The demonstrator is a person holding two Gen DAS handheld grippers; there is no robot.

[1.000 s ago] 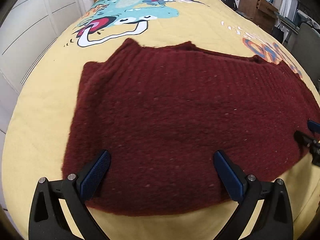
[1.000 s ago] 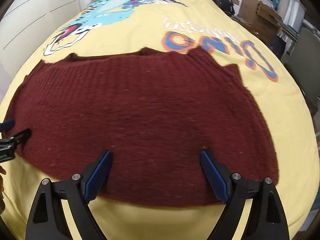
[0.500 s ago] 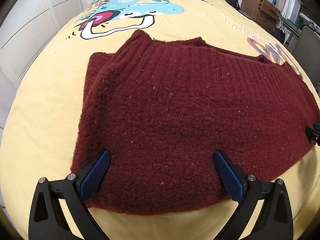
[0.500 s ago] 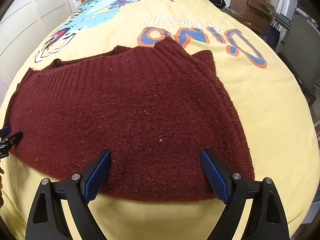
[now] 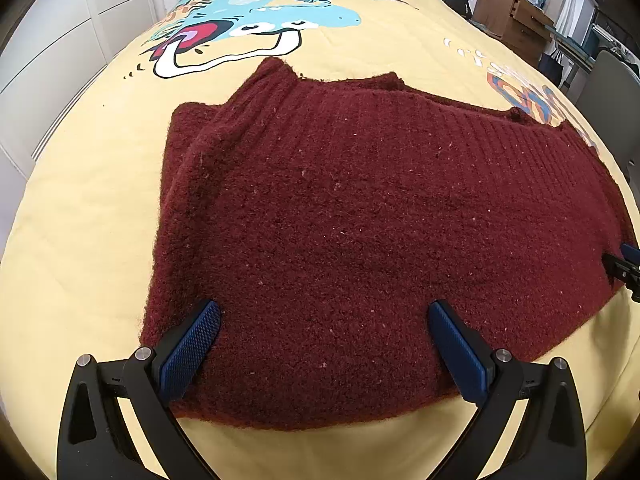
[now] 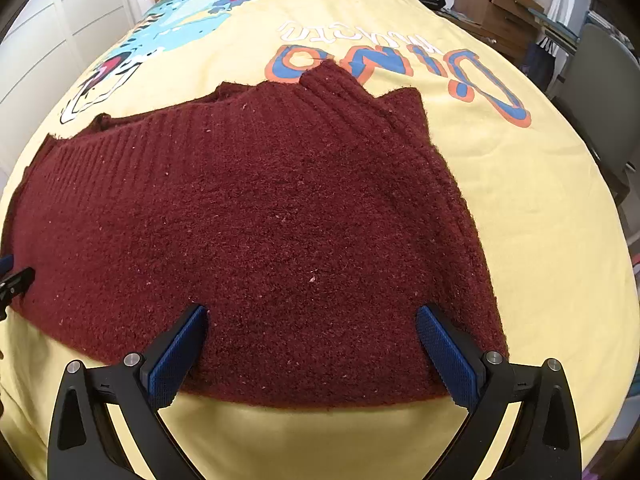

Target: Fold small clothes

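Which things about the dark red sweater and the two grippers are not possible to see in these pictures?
- Sweater underside and folded-under layers: hidden by its own top layer, both views.
- Right gripper in the left wrist view: only a fingertip, cut off by the edge.
- Left gripper in the right wrist view: only a fingertip, cut off by the edge.
- Whether the fingers touch the knit: unclear.

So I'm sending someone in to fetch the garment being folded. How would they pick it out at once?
Find the bed with the yellow cartoon-dinosaur bedspread. Spread across its near end lies a dark red fuzzy knit sweater, sleeves already folded in, with ribbing along its far edge. It is the only garment on the bedspread, solid maroon against the bright print, and an open gripper sits at each near corner, left and right.
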